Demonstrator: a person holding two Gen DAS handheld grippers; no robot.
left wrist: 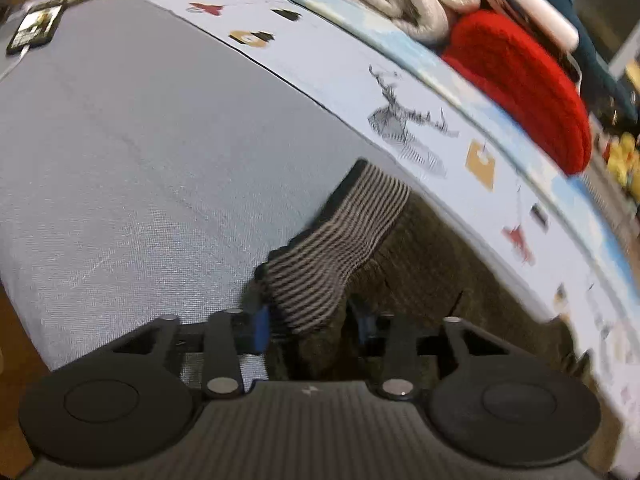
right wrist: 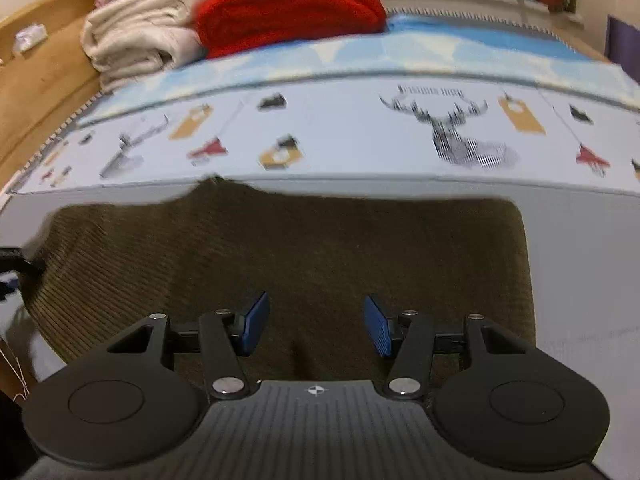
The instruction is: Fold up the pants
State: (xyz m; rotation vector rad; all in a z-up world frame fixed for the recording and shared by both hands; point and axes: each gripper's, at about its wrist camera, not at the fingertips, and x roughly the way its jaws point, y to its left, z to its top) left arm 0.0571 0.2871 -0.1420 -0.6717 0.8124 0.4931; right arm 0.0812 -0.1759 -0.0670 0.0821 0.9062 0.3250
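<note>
Olive-brown corduroy pants (right wrist: 304, 248) lie flat on the pale grey bed sheet (right wrist: 580, 280). In the left wrist view the pants (left wrist: 432, 256) show their grey-and-black striped waistband (left wrist: 336, 248), which rises between the blue pads of my left gripper (left wrist: 310, 328). The jaws stand apart with the band between them; a firm grip cannot be made out. My right gripper (right wrist: 316, 328) hovers over the pants with its blue pads (right wrist: 378, 328) wide apart and nothing between them.
A printed blanket with deer and tags (right wrist: 360, 132) runs along the far side. Behind it lie a red knit bundle (right wrist: 288, 8) and folded cream blankets (right wrist: 136, 36). A phone (left wrist: 36, 28) lies at the sheet's far left corner. Wooden floor (right wrist: 40, 60) is at the left.
</note>
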